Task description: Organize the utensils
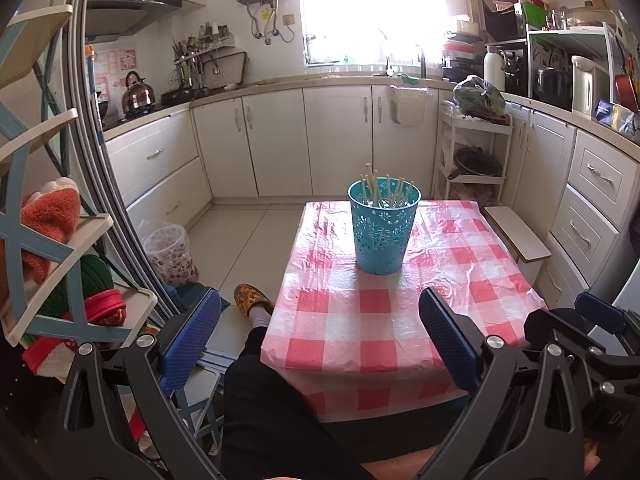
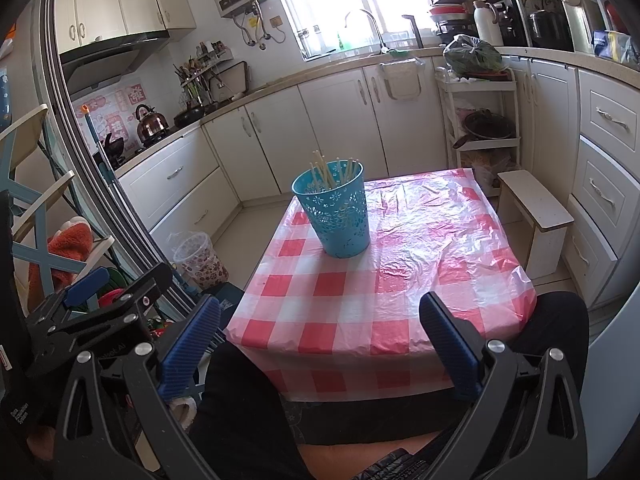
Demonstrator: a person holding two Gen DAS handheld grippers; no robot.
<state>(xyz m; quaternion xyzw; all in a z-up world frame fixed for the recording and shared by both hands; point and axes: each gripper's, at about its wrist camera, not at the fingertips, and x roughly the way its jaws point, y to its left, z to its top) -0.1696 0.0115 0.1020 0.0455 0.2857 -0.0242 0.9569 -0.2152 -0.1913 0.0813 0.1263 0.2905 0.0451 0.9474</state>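
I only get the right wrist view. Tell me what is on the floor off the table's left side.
Observer: A foot in a yellow patterned slipper rests on the floor beside the near-left corner of the checked table.
Operator: Report the left gripper's jaws; I see only its outside.
Observer: The left gripper is wide open and holds nothing. It is short of the table's near edge.
Operator: Check the lowest shelf of the rack at far left.
Observer: A red slipper lies on it, with something green just behind. I cannot tell what the green thing is.
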